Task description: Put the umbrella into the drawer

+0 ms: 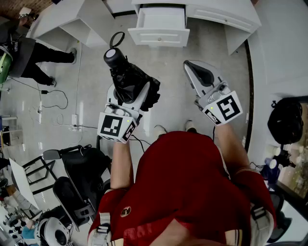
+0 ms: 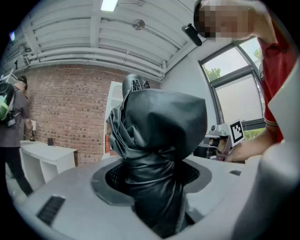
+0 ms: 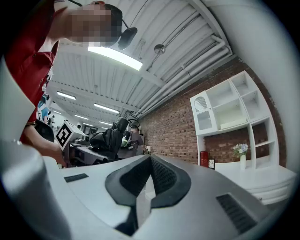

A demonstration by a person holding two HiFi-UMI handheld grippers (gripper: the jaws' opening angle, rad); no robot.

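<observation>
In the head view a folded black umbrella (image 1: 126, 77) sticks forward and up from my left gripper (image 1: 129, 92), which is shut on its bunched fabric; the round handle end with its wrist loop (image 1: 116, 40) points toward the drawer. The left gripper view shows the umbrella (image 2: 157, 140) filling the space between the jaws, pressed on both sides. The white drawer (image 1: 161, 24) stands pulled out of the white desk (image 1: 226, 14) ahead, its inside bare. My right gripper (image 1: 195, 69) hovers to the umbrella's right with its jaws together, nothing between the pads (image 3: 161, 176).
A person in dark clothes (image 1: 33, 53) stands at the far left beside a white shelf unit (image 1: 67, 19). Cables (image 1: 53, 103) and a power strip lie on the floor. A black chair (image 1: 79, 170) is at lower left, a black bag (image 1: 286, 120) at right.
</observation>
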